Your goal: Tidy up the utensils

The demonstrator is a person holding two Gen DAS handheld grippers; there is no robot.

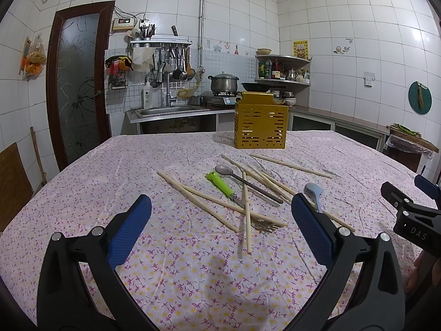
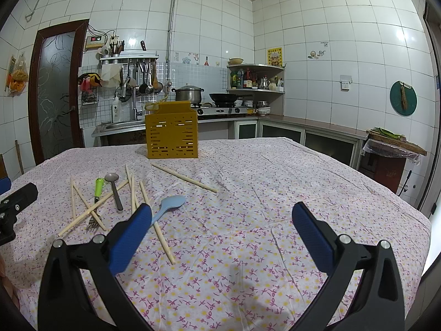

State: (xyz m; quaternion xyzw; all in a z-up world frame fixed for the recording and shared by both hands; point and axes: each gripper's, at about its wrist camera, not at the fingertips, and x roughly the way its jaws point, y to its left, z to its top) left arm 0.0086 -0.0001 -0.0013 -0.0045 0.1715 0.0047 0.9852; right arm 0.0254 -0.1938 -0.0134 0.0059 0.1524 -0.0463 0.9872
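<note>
Utensils are all loose on the table [image 1: 82,193], nothing sorted yet as far as I can tell, and the yellow holder [image 1: 260,122] sits at the far side, well apart from the pile. Left gripper [image 1: 220,220] hangs over the near edge with jaws spread wide and empty, and the heap lies straight ahead of it: chopsticks [image 1: 209,198] crisscrossed, a metal spoon [image 1: 242,180], a green peeler [image 1: 220,183], and a fork [image 1: 263,226] half buried under the sticks. Right gripper [image 2: 220,231] is wide open too, holding nothing, but it's aimed at bare cloth, with the pile off to its left. The blue spoon [image 2: 168,207] is just beside its left finger, handle running back toward that finger, so I'd guess that's the right one's easiest grab. For the chopsticks the left looks better placed, though most lie slanted across its line of sight, and one stick [image 1: 246,215] points nearly straight at it, so the wrist probably needs turning to close across the long axis.
</note>
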